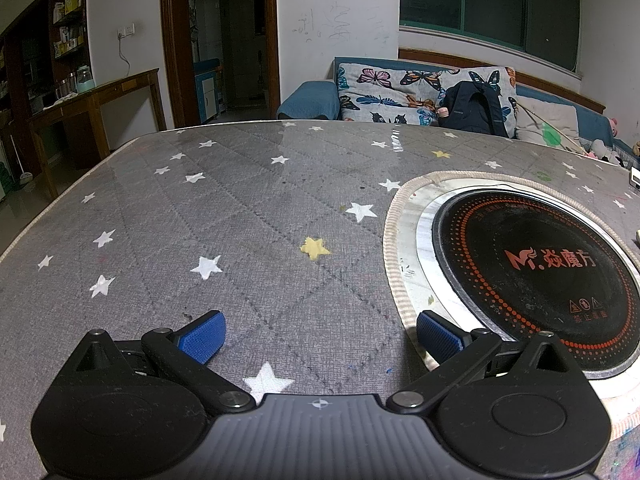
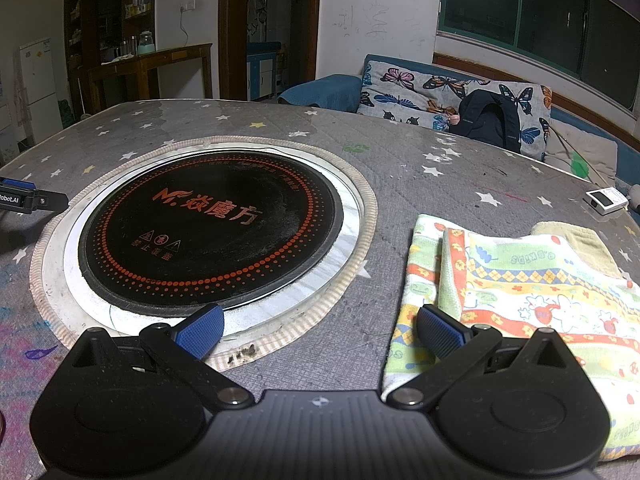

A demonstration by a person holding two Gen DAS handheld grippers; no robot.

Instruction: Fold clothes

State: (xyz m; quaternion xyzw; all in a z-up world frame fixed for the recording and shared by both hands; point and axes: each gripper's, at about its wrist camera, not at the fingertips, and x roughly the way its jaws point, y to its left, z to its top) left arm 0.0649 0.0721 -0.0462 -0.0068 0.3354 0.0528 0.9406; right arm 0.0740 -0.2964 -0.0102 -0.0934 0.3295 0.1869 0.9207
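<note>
A folded child's garment [image 2: 520,288] with green, yellow and orange cartoon print lies on the grey star-patterned table [image 2: 400,168], at the right in the right wrist view. My right gripper [image 2: 320,332] is open and empty, low over the table; its right finger [image 2: 438,330] is over the garment's left edge. My left gripper [image 1: 320,336] is open and empty over bare tablecloth [image 1: 200,220]; no garment shows in its view. The left gripper's tip also shows at the far left of the right wrist view [image 2: 24,198].
A round black induction cooktop [image 2: 212,228] is set in the table's middle, also seen in the left wrist view [image 1: 536,272]. A small white device [image 2: 606,199] lies near the table's far right edge. A sofa with a butterfly cushion [image 2: 448,92] and a dark backpack [image 2: 488,120] stands behind.
</note>
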